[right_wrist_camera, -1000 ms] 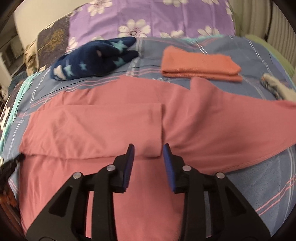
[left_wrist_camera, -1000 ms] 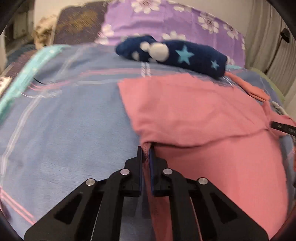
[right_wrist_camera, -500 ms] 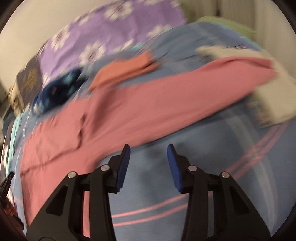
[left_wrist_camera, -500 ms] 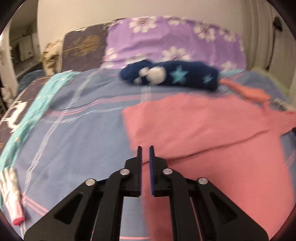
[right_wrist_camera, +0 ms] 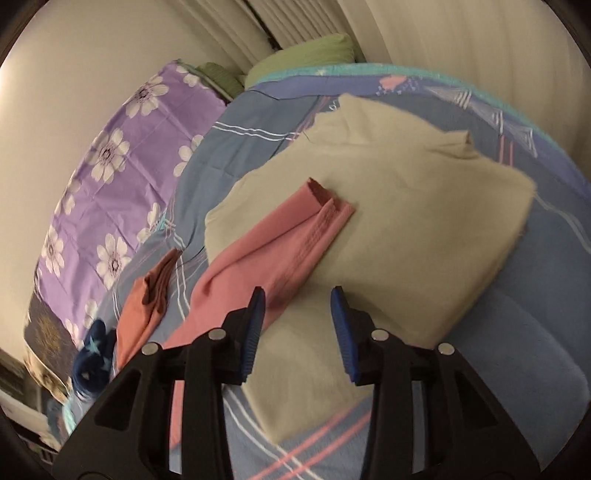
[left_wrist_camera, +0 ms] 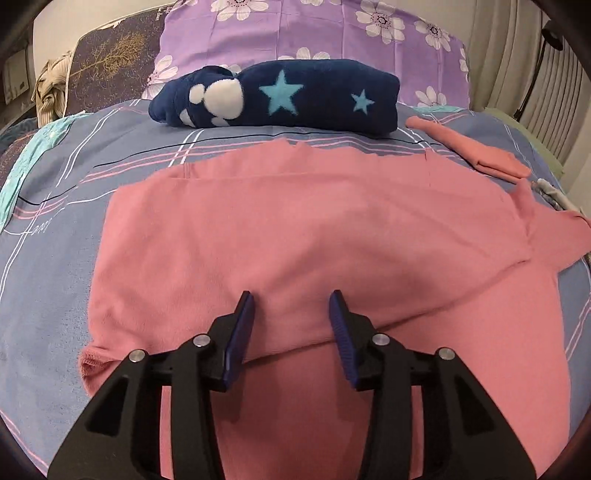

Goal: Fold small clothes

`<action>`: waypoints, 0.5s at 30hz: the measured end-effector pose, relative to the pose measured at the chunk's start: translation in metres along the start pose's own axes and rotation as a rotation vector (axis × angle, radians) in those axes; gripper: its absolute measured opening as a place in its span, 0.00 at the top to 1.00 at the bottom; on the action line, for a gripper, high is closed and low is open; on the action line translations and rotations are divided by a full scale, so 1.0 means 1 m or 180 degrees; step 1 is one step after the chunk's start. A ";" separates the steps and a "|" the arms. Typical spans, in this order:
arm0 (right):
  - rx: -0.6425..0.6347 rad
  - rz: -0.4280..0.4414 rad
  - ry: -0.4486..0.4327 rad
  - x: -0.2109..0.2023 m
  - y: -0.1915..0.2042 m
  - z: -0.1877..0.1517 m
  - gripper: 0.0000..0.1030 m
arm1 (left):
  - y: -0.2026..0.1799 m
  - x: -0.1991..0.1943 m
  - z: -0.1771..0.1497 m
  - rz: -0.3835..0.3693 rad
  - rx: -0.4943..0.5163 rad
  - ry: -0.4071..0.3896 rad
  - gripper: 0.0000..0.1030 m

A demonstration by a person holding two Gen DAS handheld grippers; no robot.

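A pink long-sleeved garment lies spread on the bed, with one part folded over its body. My left gripper is open and empty, just above the folded edge. In the right wrist view the garment's other pink sleeve stretches out and its cuff rests on a folded beige cloth. My right gripper is open and empty, over the sleeve where it crosses onto the beige cloth.
A folded navy star-patterned fleece lies behind the pink garment. A folded orange cloth lies at the right, also in the right wrist view. Purple flowered pillow at the bed's head. Curtains and a green pillow beyond.
My left gripper let go of the pink garment, opened and now sits over the fold. My right gripper swung right along the outstretched sleeve to the beige cloth, staying open.
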State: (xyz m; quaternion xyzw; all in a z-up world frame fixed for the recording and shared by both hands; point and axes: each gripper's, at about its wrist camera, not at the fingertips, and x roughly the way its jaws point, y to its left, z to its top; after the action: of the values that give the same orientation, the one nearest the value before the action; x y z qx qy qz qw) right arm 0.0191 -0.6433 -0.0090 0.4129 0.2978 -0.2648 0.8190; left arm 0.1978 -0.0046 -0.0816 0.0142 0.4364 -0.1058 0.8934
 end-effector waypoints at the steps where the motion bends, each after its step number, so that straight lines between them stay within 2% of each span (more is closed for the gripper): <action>1: 0.0013 -0.0018 -0.0034 0.002 0.000 0.002 0.62 | 0.001 0.000 -0.001 -0.0023 -0.0015 -0.0002 0.57; 2: 0.0006 -0.0069 -0.0057 0.005 0.003 0.003 0.62 | 0.004 0.000 -0.001 -0.0054 -0.0044 -0.0004 0.57; 4: -0.0098 -0.0212 -0.0099 0.006 0.013 0.009 0.75 | 0.005 0.000 -0.003 -0.0081 -0.0074 -0.0016 0.56; 5: -0.0206 -0.0253 -0.0106 0.006 0.019 0.011 0.96 | 0.004 -0.001 -0.004 -0.0076 -0.0076 -0.0031 0.56; 8: -0.0336 0.0021 -0.0130 -0.003 0.049 0.008 0.97 | 0.000 0.001 -0.004 -0.0016 -0.0027 -0.0060 0.56; 11: -0.0671 0.0503 -0.0100 -0.018 0.109 -0.018 0.97 | -0.002 0.000 -0.004 0.0027 -0.0007 -0.0076 0.56; 14: -0.1205 0.1036 0.0043 -0.030 0.187 -0.072 0.97 | -0.001 -0.001 -0.005 0.0017 -0.0018 -0.0093 0.55; 15: -0.1442 0.1230 0.0125 -0.034 0.215 -0.099 0.97 | 0.000 -0.001 -0.005 -0.0002 -0.0033 -0.0100 0.55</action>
State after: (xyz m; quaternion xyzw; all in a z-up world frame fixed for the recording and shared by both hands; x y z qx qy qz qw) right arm 0.1160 -0.4427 0.0788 0.2737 0.2810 -0.0227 0.9196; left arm 0.1936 -0.0038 -0.0840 0.0077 0.4229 -0.1040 0.9002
